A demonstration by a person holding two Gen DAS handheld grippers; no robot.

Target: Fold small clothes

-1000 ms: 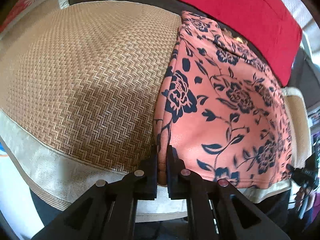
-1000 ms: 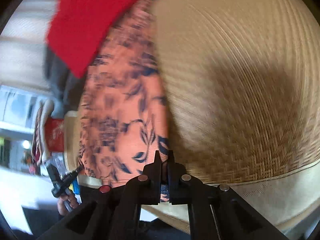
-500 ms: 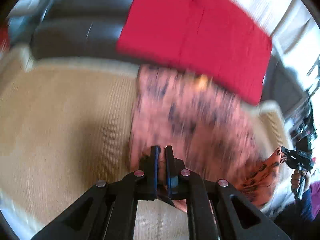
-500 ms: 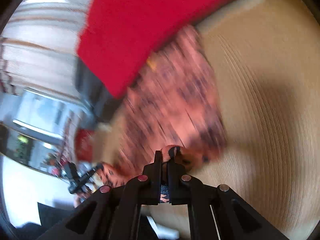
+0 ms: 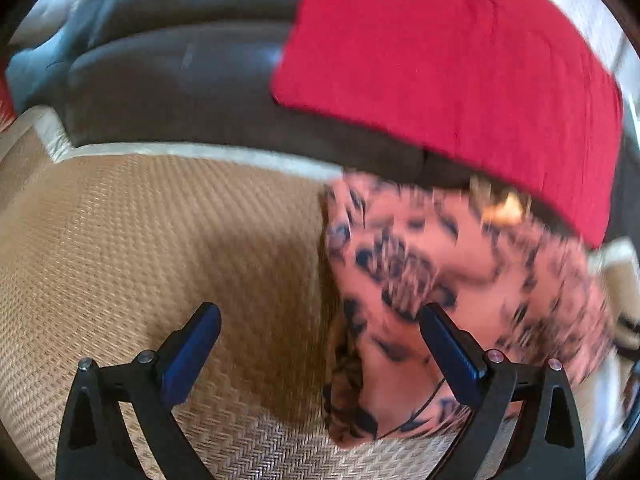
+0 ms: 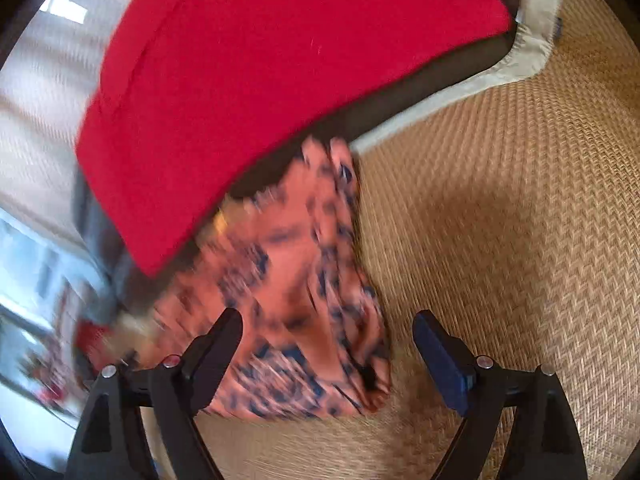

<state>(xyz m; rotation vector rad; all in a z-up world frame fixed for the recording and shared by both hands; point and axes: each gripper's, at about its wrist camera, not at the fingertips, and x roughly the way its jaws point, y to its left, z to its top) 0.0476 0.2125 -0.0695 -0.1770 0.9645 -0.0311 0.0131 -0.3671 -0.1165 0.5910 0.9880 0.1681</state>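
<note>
2 grippers, jaws opening, pinch nothing — left gripper (image 5: 320, 354), right gripper (image 6: 328, 354); the floral garment (image 5: 448, 288) lies lower right of the left view, lower centre-left of the right view, its long axis running up the frame.

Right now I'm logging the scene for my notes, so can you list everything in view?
Floral garment: one, orange-pink with dark flowers, blurred, lying on the mat below the red cushion.
Woven mat: one, tan with pale border, covering the seat.
Red cushion: one, red, leaning on the backrest.
Sofa backrest: one, dark grey, behind the mat.
Left gripper: one, black, blue pads, jaws opening, nothing pinched.
Right gripper: one, black, blue pads, jaws opening, garment lies between unpinched.
</note>
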